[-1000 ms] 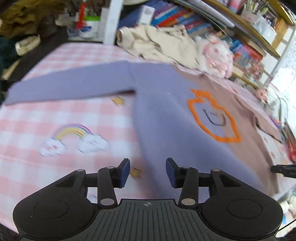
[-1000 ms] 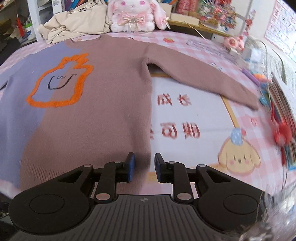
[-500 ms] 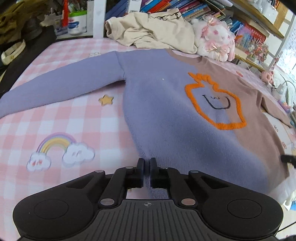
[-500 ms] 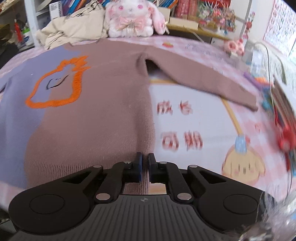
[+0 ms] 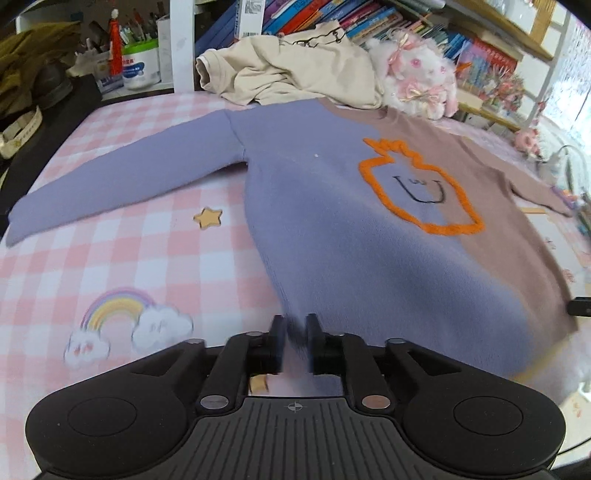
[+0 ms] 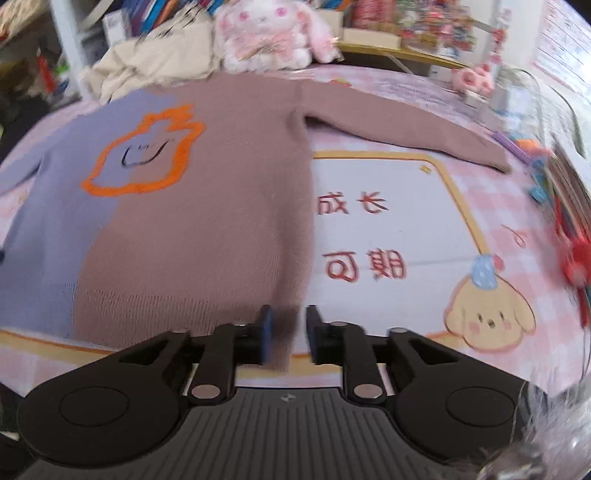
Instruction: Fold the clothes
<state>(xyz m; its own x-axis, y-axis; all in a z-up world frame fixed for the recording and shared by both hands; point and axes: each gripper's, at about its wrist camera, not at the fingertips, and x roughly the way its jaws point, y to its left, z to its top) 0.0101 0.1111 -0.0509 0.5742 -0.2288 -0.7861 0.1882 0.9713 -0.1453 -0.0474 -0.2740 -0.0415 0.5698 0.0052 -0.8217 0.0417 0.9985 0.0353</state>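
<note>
Lying flat on the checked bed cover (image 5: 110, 251), the sweater (image 5: 332, 236) is caught at its bottom corners. Both the left gripper (image 5: 295, 341) and right gripper (image 6: 289, 338) are opening with cloth between. Next, a firm pinch is needed.

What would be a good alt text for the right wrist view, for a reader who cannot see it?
The right gripper, jaws opening, has the brown hem corner of a purple-and-brown sweater between its fingers. The sweater lies flat on a pink checked cloth, one brown sleeve stretched out, with a pink plush rabbit behind.
</note>
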